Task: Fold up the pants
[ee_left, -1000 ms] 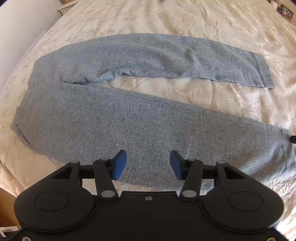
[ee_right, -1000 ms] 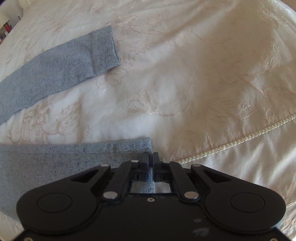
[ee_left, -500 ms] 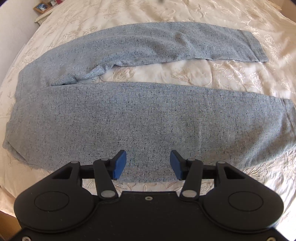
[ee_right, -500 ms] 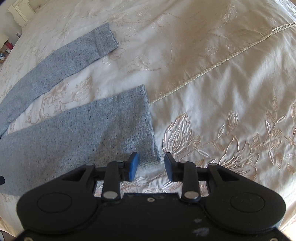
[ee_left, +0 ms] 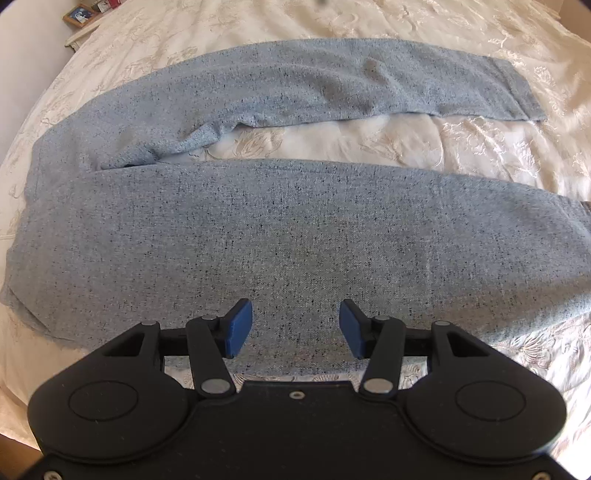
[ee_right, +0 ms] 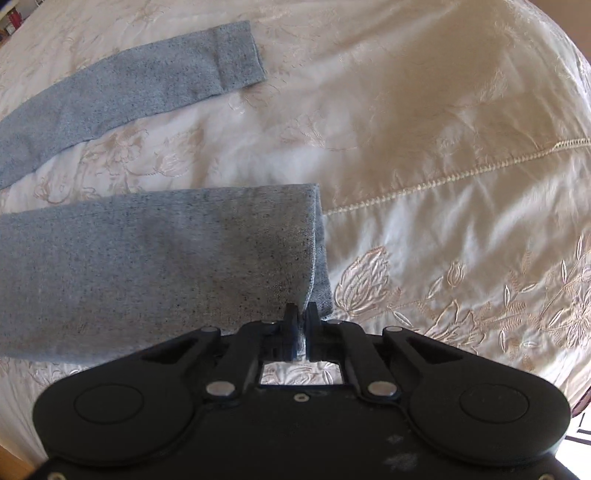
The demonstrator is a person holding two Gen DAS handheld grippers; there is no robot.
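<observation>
Grey-blue speckled pants (ee_left: 295,229) lie spread on a bed, waist at the left, the two legs running right in a narrow V. My left gripper (ee_left: 296,326) is open and empty, its blue pads just above the near edge of the near leg. My right gripper (ee_right: 302,319) is shut on the near corner of the near leg's hem (ee_right: 316,258), which looks slightly lifted there. The far leg's hem (ee_right: 236,55) lies flat at the upper left of the right wrist view.
The cream embroidered bedspread (ee_right: 424,122) covers the whole bed, with a corded seam (ee_right: 443,181) running right from the near hem. A nightstand with a picture frame (ee_left: 79,16) stands beyond the bed's far left corner. The bed edge is near at the lower left.
My right gripper was shut one second ago, opened beside the near hem half a second ago, and has shut on the hem's corner. My left gripper came closer over the near leg, still open.
</observation>
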